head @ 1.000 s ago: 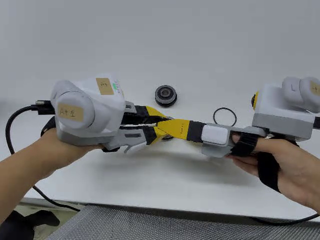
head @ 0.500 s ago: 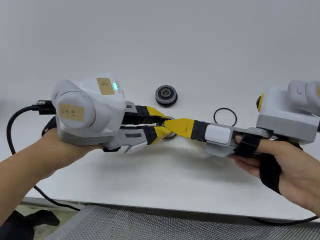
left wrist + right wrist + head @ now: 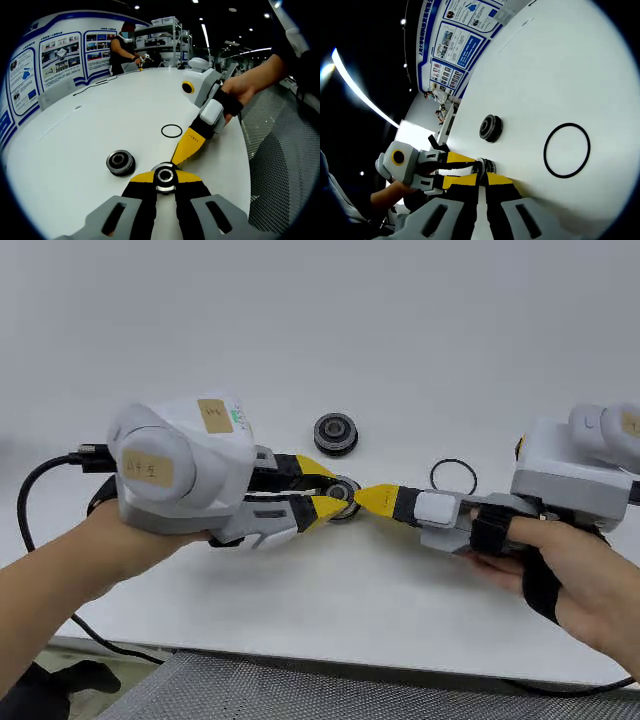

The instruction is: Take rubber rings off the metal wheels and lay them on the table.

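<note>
One thin black rubber ring (image 3: 545, 149) lies on the white tabletop (image 3: 300, 580). The left gripper (image 3: 335, 493) is clamped on a small metal wheel (image 3: 165, 176). The right gripper (image 3: 368, 498), jaws together, touches its rim. A second black-rimmed metal wheel (image 3: 335, 433) waits behind, probably still to do.

Place: lab/workshop hall | wall posters (image 3: 55, 55) | storage shelves (image 3: 167, 32) | ceiling strip lights (image 3: 205, 35) | long white workbench (image 3: 125, 100)

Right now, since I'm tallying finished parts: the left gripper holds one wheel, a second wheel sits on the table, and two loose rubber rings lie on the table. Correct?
No: one loose rubber ring lies on the table, not two, as the left gripper view shows. The left gripper does hold one wheel, and the second wheel sits on the table.
</note>
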Action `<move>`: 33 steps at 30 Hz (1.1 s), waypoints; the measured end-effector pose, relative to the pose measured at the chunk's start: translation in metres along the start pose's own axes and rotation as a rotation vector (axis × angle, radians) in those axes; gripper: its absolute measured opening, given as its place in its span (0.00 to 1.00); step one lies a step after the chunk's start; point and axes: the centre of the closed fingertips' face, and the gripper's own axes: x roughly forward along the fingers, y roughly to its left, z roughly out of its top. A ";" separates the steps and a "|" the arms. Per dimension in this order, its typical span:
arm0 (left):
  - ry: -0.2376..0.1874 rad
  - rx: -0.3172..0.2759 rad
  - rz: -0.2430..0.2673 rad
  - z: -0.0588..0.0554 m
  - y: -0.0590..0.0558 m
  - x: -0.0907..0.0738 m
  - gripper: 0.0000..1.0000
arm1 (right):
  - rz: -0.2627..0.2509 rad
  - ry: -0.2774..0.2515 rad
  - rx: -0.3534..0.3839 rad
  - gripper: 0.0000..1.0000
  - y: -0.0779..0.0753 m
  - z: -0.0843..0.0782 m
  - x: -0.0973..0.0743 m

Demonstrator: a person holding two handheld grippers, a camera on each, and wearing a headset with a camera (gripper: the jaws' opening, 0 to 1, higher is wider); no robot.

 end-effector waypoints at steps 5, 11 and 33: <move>0.000 0.002 0.001 0.000 0.000 0.000 0.13 | -0.016 0.007 0.004 0.04 -0.001 -0.001 0.000; 0.005 0.007 0.006 -0.001 0.001 0.000 0.13 | -0.039 0.019 -0.030 0.02 0.002 -0.001 -0.001; 0.009 0.008 0.008 0.000 -0.001 -0.001 0.13 | -0.058 0.042 -0.146 0.01 0.013 -0.001 0.002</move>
